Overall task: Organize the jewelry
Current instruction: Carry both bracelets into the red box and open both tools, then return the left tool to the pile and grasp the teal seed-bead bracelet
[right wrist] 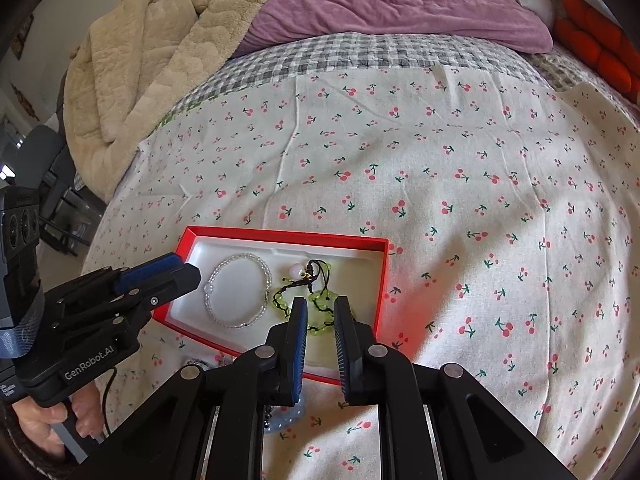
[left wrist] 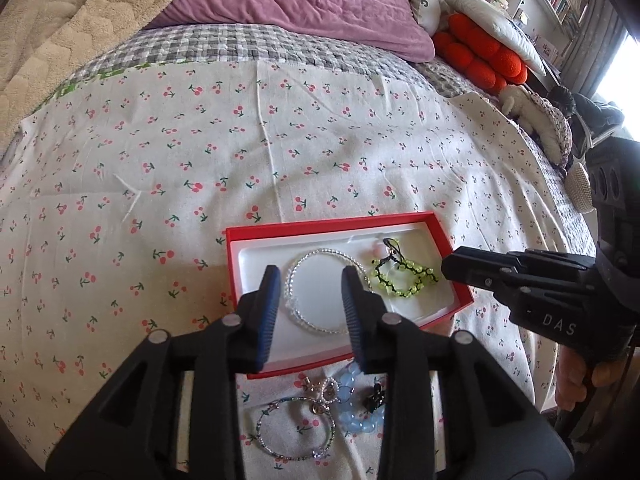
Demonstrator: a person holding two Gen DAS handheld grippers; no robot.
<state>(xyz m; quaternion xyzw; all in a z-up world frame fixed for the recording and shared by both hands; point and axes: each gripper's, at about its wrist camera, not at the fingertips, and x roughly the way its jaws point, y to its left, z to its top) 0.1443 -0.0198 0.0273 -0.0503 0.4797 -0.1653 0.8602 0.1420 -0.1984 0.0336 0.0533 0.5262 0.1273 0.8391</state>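
Red box (left wrist: 240, 264) holds two bracelets; three lie outside.

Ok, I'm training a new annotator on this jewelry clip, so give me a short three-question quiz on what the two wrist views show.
1. True or false: the red box lies on a cherry-print sheet.
2. How many bracelets lie inside the box?
3. The jewelry not yet boxed lies: A) on the purple pillow B) on the sheet at the box's near edge C) on the beige blanket

Key: 1 true. 2 two: the clear bead bracelet and the green bead bracelet. 3 B; the blue bead bracelet lies among it.
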